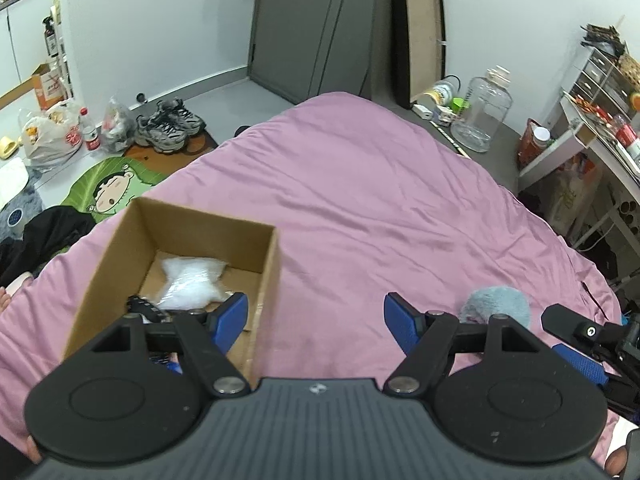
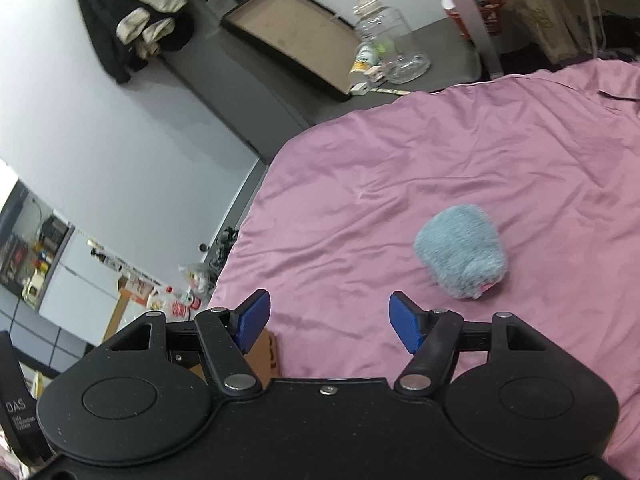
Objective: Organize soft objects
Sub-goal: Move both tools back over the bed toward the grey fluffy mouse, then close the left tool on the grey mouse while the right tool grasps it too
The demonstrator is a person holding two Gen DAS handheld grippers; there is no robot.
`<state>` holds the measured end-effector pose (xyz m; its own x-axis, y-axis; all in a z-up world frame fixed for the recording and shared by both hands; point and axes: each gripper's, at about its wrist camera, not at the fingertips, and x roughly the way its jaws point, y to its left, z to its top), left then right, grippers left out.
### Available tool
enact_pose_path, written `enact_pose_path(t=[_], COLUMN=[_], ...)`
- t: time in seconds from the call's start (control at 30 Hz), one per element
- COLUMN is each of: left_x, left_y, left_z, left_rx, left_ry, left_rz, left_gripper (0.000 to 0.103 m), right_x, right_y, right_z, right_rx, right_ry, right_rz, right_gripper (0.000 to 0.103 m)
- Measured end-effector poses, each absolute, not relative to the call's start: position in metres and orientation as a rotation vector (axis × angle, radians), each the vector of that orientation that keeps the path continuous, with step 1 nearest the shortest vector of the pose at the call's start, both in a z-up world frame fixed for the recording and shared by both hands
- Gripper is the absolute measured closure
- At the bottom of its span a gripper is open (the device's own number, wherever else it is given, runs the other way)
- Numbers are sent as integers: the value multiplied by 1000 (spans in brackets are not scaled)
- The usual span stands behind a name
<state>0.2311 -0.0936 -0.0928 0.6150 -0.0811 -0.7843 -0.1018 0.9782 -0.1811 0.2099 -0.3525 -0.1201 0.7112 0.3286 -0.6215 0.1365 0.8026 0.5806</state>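
Nearest the lens in the left wrist view is the left gripper (image 1: 316, 318), its blue pads spread apart with nothing between them — only pink bedspread (image 1: 360, 208) shows in the gap. Its left finger hangs over the near corner of the open cardboard box (image 1: 120, 248), which sits on the bedspread near the bed's left edge. Inside the box, against its floor, lies a white crinkly packet (image 1: 192, 280); a small dark item (image 1: 144, 306) lies just beside the packet, too hidden by the finger to identify.

To the right of the box, well apart from it, a fluffy grey-blue soft object (image 1: 496, 304) rests on the bedspread. Further right of the box, at the picture's edge, the right gripper (image 1: 576, 340) comes into sight, close to the fluffy object.

In the right wrist view the right gripper (image 2: 328, 320) also stands parted and empty — its pads touch nothing. The fluffy soft object (image 2: 460, 256) lies ahead and right of it, not between the fingers. A brown corner of the box (image 2: 264, 352) peeks out beneath the left finger. Beyond the box, past the bed's far edge, stand a clear jar (image 2: 388, 48) and a dark framed board (image 2: 288, 32).
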Motion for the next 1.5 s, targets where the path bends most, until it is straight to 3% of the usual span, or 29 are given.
enact_pose_path(t=[0.67,0.83,0.97,1.2,1.5], left_x=[265,274,284,301,314], left_y=[-189,-206,-218,-237,-250], left_z=[-118,-132,-142,-163,-181], left_rx=[-217,-247,-272,-331,-398], left_ry=[952,970,985,1031,1039], left_rz=[-74,-87,-92,-104,-98], left_gripper=[30,34,40,59,59], right_x=[232,243,252,265,276], right_y=[-438,-447,-459,-469,-472], right_z=[-167,-181,-196,-222,-240], right_rx=[847,880,929,992,1025], right_ry=[771,780,789,823,843], right_rz=[38,31,7,10,4], right_gripper=[39,44,53,62,62])
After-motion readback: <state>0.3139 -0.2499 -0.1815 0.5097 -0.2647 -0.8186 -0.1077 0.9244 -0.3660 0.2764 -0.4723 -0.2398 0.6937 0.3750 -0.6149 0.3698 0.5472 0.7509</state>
